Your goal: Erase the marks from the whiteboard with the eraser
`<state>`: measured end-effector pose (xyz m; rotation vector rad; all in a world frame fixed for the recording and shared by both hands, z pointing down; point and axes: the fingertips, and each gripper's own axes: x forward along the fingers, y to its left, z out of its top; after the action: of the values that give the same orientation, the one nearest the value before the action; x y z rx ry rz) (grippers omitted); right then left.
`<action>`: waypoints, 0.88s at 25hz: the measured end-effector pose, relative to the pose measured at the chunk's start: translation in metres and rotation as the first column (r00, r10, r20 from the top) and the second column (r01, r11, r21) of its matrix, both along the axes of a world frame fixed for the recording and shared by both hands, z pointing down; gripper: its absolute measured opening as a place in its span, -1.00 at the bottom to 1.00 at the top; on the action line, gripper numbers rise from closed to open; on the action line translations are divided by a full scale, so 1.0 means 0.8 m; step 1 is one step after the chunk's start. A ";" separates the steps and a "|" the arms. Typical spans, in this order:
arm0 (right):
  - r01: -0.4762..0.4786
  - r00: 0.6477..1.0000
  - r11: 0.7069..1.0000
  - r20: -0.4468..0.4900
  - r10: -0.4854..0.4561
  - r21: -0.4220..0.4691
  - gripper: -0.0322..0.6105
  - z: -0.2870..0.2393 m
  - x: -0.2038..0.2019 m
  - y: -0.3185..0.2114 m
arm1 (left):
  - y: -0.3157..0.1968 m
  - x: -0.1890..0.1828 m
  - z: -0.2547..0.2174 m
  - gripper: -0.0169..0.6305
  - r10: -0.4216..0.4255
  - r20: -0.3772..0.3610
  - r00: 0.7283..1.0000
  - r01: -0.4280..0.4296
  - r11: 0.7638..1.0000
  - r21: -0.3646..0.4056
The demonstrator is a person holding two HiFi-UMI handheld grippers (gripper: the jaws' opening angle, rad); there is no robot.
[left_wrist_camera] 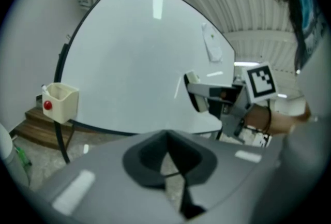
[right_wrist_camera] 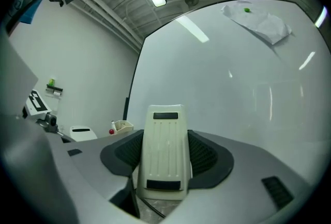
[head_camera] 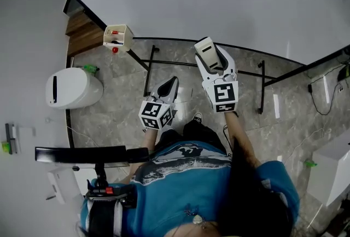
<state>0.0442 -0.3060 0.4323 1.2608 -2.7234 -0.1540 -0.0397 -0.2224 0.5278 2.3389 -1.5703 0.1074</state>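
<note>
A large whiteboard (head_camera: pixel 191 0) is seen on a black stand (head_camera: pixel 151 69), its pale surface crossed by streaks of reflected ceiling light. In front of the whiteboard, a person in a blue shirt (head_camera: pixel 180 175) is shown from above, with one gripper held in each hand. To the left of the whiteboard's lower corner, a rounded white bin (head_camera: pixel 72 87) is set against the wall. A crumpled white sheet (right_wrist_camera: pixel 258 21) is fixed near the whiteboard's upper right, under a small green magnet (right_wrist_camera: pixel 247 10).

The right gripper (head_camera: pixel 214 66) is raised toward the whiteboard's lower edge, and its jaws are clamped on the cream eraser (right_wrist_camera: pixel 165 153), which is gripped by its sides with its long body pointed at the whiteboard. The eraser's tip is held close to the whiteboard; whether it touches cannot be told. The left gripper (head_camera: pixel 168 87) is held lower and farther back from the whiteboard, with its jaws closed together and nothing between them.

A cream holder (head_camera: pixel 118 36) is hung at the whiteboard's lower left edge, and a small red round piece (left_wrist_camera: pixel 47 105) is attached to its front.
</note>
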 end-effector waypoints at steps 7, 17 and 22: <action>0.022 1.000 0.996 0.000 -0.022 -0.088 -0.08 0.033 -0.032 0.068 | 0.034 -0.026 -0.016 -0.93 -0.010 0.001 1.000 0.010 1.000 0.030; -0.008 1.000 0.986 0.022 0.012 -0.165 -0.08 0.057 -0.093 0.226 | 0.168 -0.086 -0.015 -0.93 0.017 -0.024 1.000 -0.015 0.998 0.056; -0.051 0.997 0.977 0.044 0.062 -0.208 -0.08 0.070 -0.110 0.307 | 0.239 -0.113 -0.006 -0.93 0.042 -0.039 0.998 -0.040 0.998 0.047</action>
<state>-0.0442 -0.0607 0.4881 1.2962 -2.6575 0.1655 -0.1301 -0.0315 0.5228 2.3940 -1.5225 0.0335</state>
